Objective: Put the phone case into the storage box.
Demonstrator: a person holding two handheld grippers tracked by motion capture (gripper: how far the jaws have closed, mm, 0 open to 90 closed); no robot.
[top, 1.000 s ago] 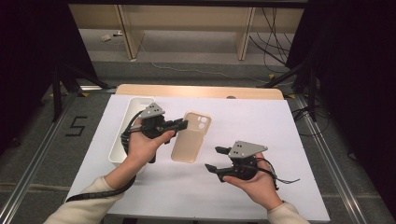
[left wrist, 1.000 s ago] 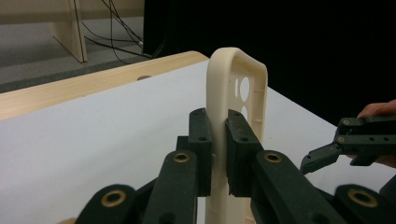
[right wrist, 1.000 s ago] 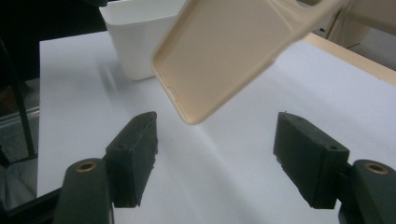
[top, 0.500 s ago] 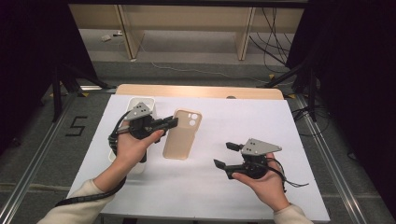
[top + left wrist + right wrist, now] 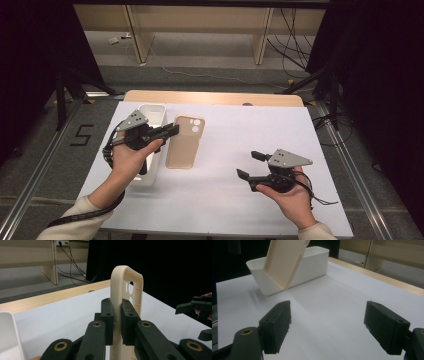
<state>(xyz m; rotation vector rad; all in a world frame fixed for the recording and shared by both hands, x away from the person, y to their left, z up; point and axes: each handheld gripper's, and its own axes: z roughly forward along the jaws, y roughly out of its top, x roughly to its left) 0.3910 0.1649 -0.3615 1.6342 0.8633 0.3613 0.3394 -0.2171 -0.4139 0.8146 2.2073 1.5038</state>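
White paper covers the desk (image 5: 225, 200), with a dark room beyond. Held up just right of the white tray (image 5: 150, 112), the beige phone case (image 5: 184, 142) is pinched by its long edge in the left tool (image 5: 117, 322), the pads tight on the thin wall. It looks light and bendy, likely to flex or twist – gripping the rim near the middle seems safest. Near right, the right tool (image 5: 247, 165) has just been opening, nothing between its pads.

My matt black plastic fingers (image 5: 110, 322) pinch a smooth beige rubbery phone case (image 5: 126, 280); glossy white plastic bin (image 5: 312, 261), matt white table (image 5: 240, 150).
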